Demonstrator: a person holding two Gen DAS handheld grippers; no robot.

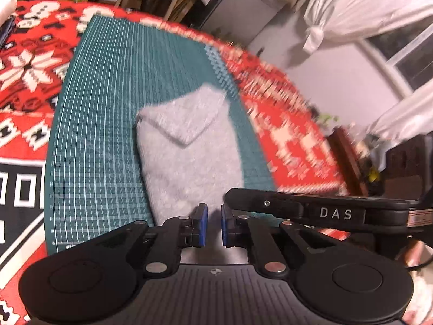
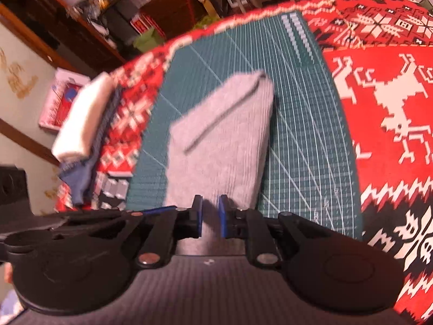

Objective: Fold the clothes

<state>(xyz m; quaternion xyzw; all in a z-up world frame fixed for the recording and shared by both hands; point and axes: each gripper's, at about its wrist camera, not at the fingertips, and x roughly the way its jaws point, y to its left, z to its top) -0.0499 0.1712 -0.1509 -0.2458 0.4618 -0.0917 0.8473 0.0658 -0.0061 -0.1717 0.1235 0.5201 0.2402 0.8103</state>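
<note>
The left gripper [image 1: 214, 223] has its blue-padded jaws parted by a narrow gap with nothing pinched between them; it sits over the near end of a grey fuzzy garment [image 1: 186, 151]. From the jaws the garment runs toward 12 o'clock as a folded, oblong bundle, with a pointed flap lying across its far half. It rests on a green gridded cutting mat [image 1: 102, 135], which lies on a red patterned blanket [image 1: 29, 67] with white snowflake and reindeer motifs. At 3 o'clock of the left jaws, a black arm marked DAS, part of the right gripper [image 1: 311, 208], reaches in just beside them.

The right gripper [image 2: 210, 216] is likewise slightly open and empty, above the garment's near end [image 2: 222, 140]. At 9 o'clock, off the mat, a stack of folded clothes [image 2: 81, 119], white over blue, sits on the blanket. Both views are motion-blurred.
</note>
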